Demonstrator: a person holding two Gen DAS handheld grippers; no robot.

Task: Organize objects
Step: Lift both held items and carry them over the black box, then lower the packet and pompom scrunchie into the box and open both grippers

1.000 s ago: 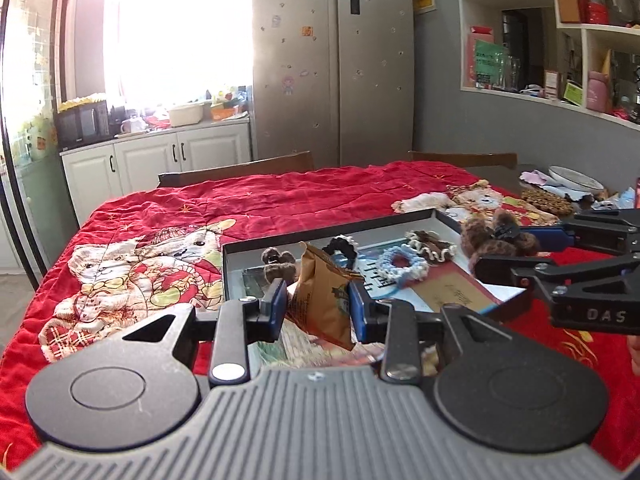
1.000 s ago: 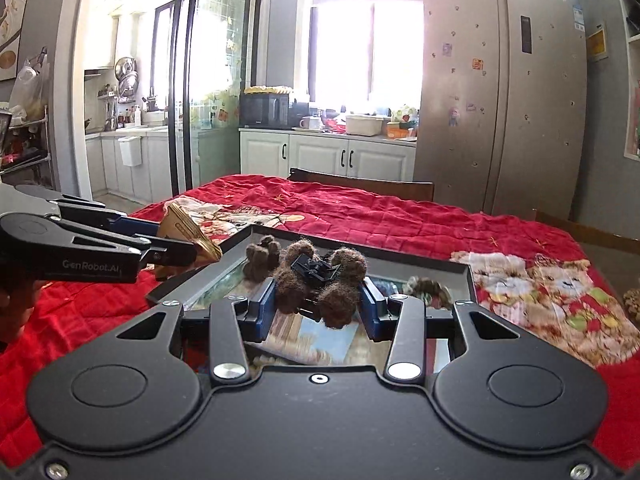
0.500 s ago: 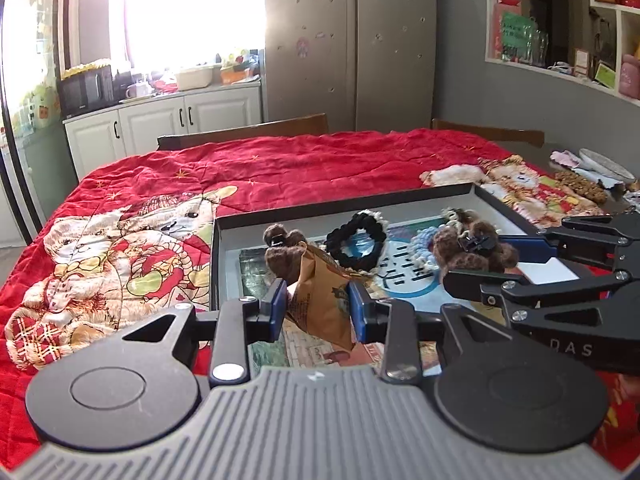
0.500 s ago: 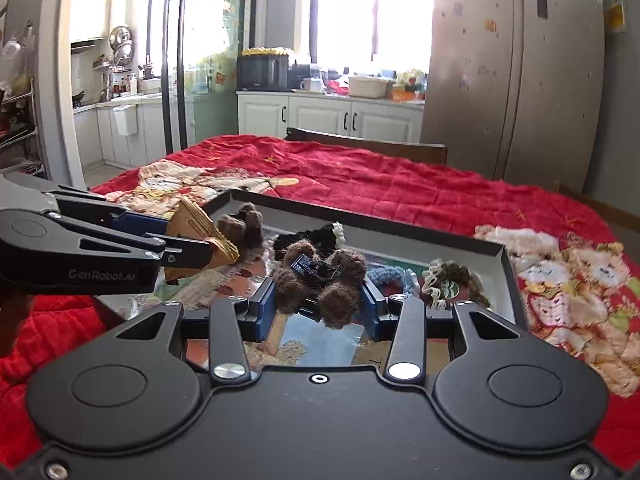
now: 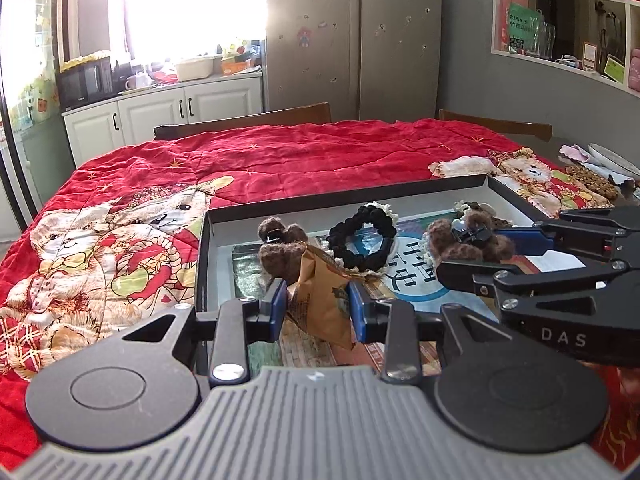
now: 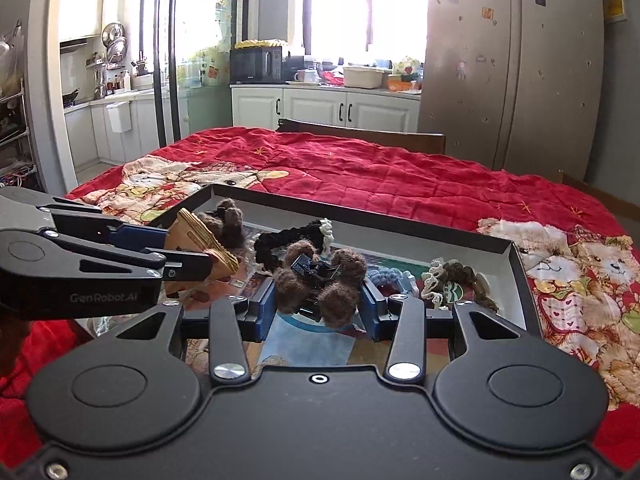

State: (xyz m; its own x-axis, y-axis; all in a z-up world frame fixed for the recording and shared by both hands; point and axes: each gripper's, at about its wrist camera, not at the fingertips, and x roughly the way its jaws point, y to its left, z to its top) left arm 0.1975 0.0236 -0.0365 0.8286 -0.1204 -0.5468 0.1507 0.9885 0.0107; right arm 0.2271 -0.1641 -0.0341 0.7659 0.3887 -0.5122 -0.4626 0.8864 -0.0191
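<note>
My left gripper (image 5: 317, 308) is shut on a crumpled brown paper packet (image 5: 322, 300), held just above the near end of a shallow black-rimmed tray (image 5: 344, 198). From the right wrist view the same packet (image 6: 200, 240) shows at the left. My right gripper (image 6: 319, 300) is shut on a brown fuzzy hair claw clip (image 6: 320, 280), over the tray's middle; the clip (image 5: 470, 238) also shows in the left wrist view. Inside the tray lie another brown fuzzy clip (image 5: 280, 244), a black scrunchie (image 5: 362, 240), a blue scrunchie (image 6: 390, 278) and a brown-and-cream scrunchie (image 6: 456, 278).
The tray (image 6: 516, 264) rests on a table covered by a red quilt with bear pictures (image 5: 120, 248). Chair backs (image 5: 244, 122) stand at the far edge. A plate and small items (image 5: 600, 164) lie at the far right. A fridge and kitchen cabinets are behind.
Both grippers have moved forward and down toward the tray, each keeping its grip. The tray's contents now sit closer and larger in both views.
</note>
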